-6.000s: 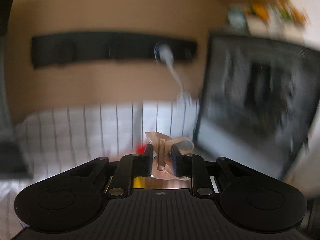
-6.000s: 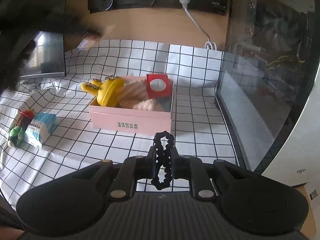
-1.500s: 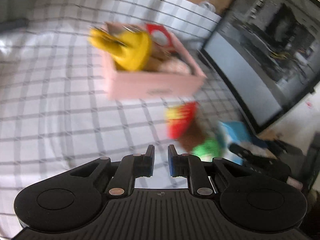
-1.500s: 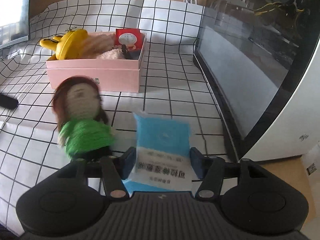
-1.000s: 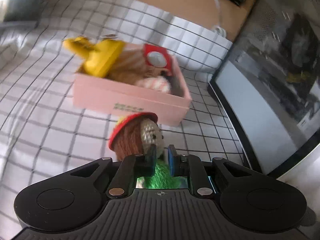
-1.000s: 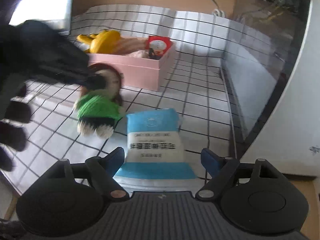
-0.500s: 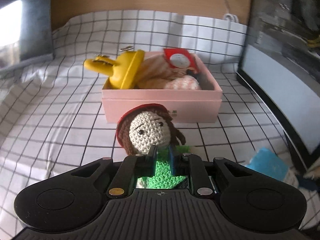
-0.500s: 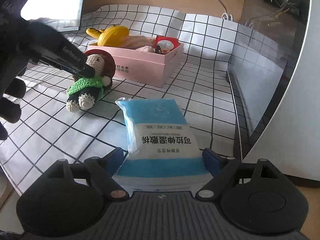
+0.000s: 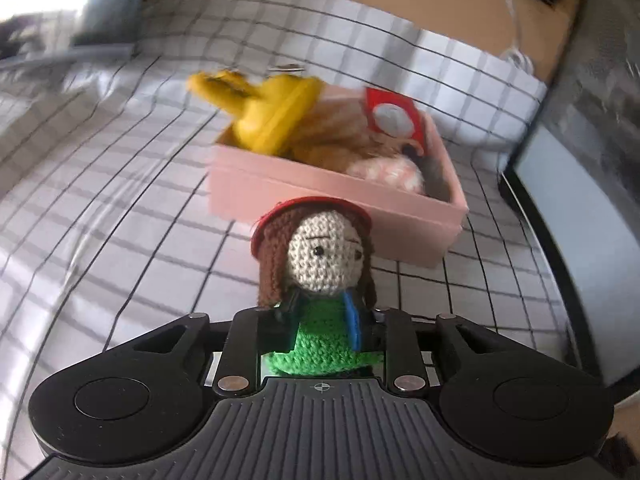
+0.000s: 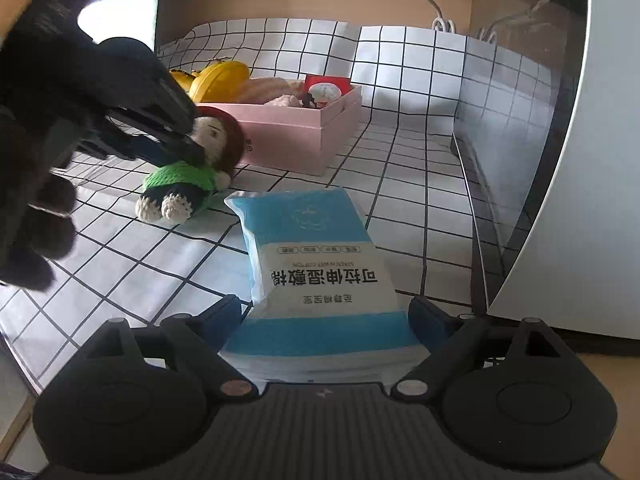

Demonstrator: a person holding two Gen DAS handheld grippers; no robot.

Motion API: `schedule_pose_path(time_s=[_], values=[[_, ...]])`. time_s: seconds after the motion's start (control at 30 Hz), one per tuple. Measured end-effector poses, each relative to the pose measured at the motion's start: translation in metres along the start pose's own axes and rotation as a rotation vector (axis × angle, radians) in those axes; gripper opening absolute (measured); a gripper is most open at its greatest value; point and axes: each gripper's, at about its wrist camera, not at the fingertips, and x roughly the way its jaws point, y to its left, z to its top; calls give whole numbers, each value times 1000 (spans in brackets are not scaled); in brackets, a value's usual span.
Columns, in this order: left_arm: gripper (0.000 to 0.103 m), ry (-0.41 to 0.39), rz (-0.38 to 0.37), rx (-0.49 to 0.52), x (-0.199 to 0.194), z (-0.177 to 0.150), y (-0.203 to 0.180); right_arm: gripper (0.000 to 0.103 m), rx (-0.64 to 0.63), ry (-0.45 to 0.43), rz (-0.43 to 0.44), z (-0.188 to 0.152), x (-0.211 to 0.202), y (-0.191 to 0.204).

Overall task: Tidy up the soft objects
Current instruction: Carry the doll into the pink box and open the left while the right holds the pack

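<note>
Black, gloved fingers of the person's left hand (image 10: 32,216) fill the left edge of the right wrist view, carrying the left gripper (image 9: 322,312). Its fingers have just been opening and now stand part-spread on either side of the crocheted doll (image 9: 316,280), at the green body below the head; whether the pads press on the yarn I cannot tell. The doll lies on the counter (image 10: 400,184), which wears a white cloth with a black grid, its red-capped head toward the pink box (image 10: 288,136) just behind it. In that box sit a yellow plush toy (image 9: 264,108), some tan and pinkish soft pieces, and a red packet (image 9: 392,116) at the right end. Right of the doll, near its feet, lies the blue-and-white wipes pack (image 10: 320,276), flat on the cloth. The right gripper (image 10: 324,316) has just been opening; its fingers stand spread wide, either side of the pack's near end, with a gap showing at each pad.
</note>
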Motion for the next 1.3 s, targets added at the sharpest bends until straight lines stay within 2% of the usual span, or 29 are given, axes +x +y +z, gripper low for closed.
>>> schedule_pose_path(time_s=[0.03,0.1,0.13,0.33,0.63,0.77,0.83,0.9,0.97,1.0,1.03,1.13,1.2,1.3], values=[[58,7,-6,11,2,0,-2,91,4,1,4,0,0,-1],[76,30,-18,41,9,-1,-5,91,7,0,10,-1,1,-2],[80,45,-7,58,13,-1,-6,91,7,-1,12,-1,1,-2],[79,75,16,24,24,1,11,91,7,-2,16,-2,0,-3],[79,79,-15,47,26,8,16,91,-21,14,12,4,-2,0],[77,69,-42,53,32,8,22,91,-98,-54,19,21,-10,6],[76,61,-68,48,33,9,27,91,-116,-36,30,31,-3,6],[73,59,-102,64,33,8,32,91,-94,25,44,38,11,1],[67,62,-131,95,30,8,38,79,-57,75,63,44,19,-3],[62,59,-139,109,27,7,41,62,-38,94,74,45,20,-4],[57,52,-139,130,22,7,43,54,-22,112,89,46,20,-5],[54,36,-156,245,4,1,47,53,6,148,103,49,12,-2],[53,49,-183,319,-8,-7,50,53,-2,142,93,48,3,4],[52,80,-253,359,-26,-15,60,53,-14,125,61,50,-10,14]])
